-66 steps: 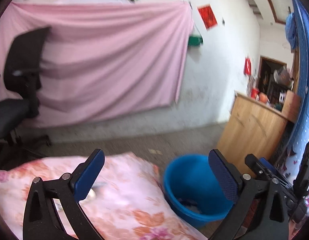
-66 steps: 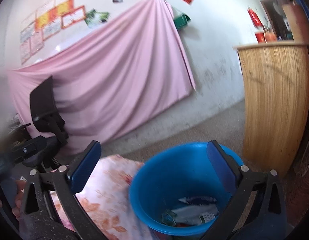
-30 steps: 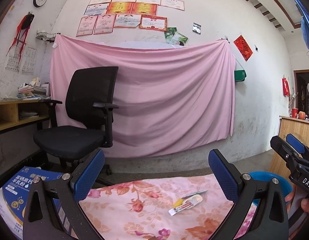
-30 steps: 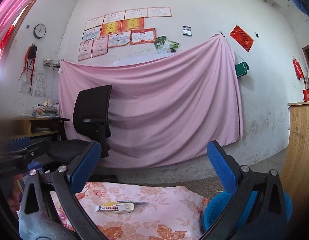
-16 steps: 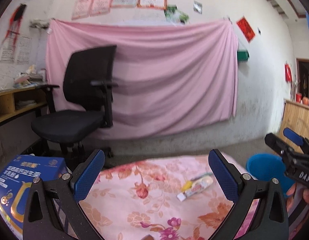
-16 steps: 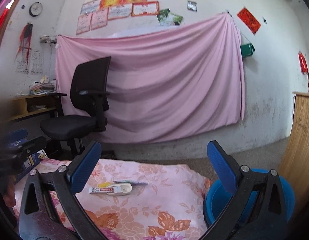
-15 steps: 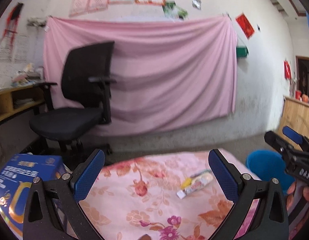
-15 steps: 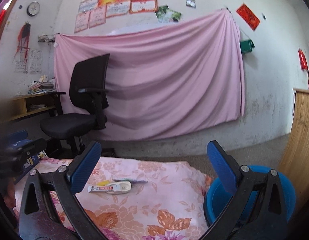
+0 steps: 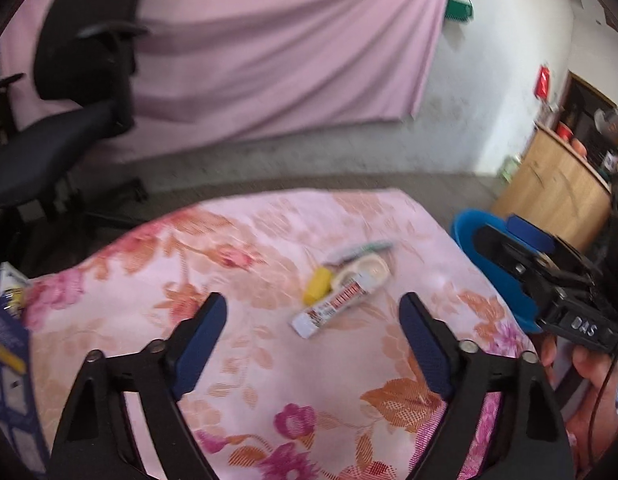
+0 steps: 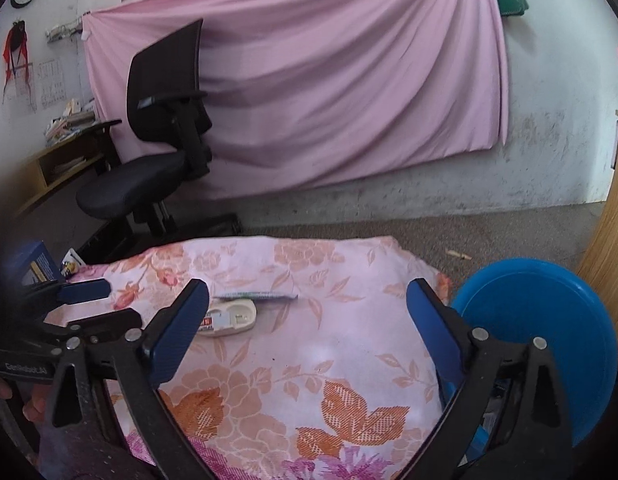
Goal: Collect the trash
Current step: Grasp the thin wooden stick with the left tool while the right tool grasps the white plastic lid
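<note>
With both my left hand-held gripper (image 9: 313,340) and right hand-held gripper (image 10: 307,320) wide and empty, I'd pinch the light, flattened tube (image 9: 341,300) mid-body where it lies on the table's floral cloth (image 9: 237,360).

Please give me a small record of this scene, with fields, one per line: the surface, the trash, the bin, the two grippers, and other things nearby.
surface: floral pink cloth
trash: small tube, yellow piece, white wrapper and thin green strip, lying close together on the cloth
bin: blue bucket, beside the cloth's right edge; some litter shows inside
left gripper: open, empty, pointed at the trash
right gripper: open, empty, over the cloth
nearby: black office chair, pink sheet on wall, wooden counter, blue box
</note>
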The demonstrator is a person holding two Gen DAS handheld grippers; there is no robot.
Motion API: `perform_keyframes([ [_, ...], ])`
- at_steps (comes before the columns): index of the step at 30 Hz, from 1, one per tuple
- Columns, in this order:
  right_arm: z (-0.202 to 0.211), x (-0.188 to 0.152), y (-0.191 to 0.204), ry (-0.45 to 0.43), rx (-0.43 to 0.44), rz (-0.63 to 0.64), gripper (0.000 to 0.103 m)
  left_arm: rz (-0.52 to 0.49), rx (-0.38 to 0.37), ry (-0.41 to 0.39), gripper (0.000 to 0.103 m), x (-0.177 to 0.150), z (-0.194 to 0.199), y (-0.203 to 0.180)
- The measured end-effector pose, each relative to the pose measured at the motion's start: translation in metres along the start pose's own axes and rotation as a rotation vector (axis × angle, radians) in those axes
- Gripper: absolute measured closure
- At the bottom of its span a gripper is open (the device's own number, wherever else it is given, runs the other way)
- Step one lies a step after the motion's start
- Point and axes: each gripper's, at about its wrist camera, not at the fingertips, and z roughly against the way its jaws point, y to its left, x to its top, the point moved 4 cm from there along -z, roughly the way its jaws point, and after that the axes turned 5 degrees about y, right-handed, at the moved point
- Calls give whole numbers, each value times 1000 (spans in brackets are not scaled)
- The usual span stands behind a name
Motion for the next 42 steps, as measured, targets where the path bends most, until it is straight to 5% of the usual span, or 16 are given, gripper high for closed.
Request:
perform_keyframes([
  [7,-34,-6,-5,158,66,-47,0,-16,-70,153,50,3,-40,-7],
  [9,-40,-7,-5,190,82,-62,0,-21,-72,191,65,4,-49,-8],
  [17,-55,-12,-15,260,133,-136,0,-15,-125,207,102,2,-48,-8],
  [24,-65,-12,5,307,145,-69,0,57,-81,129,102,-13,-11,12],
  [32,-83,-12,50,363,166,134,4,321,-68,74,102,-27,11,61],
  [42,-91,-19,66,411,155,234,17,269,-27,85,102,-25,16,57],
])
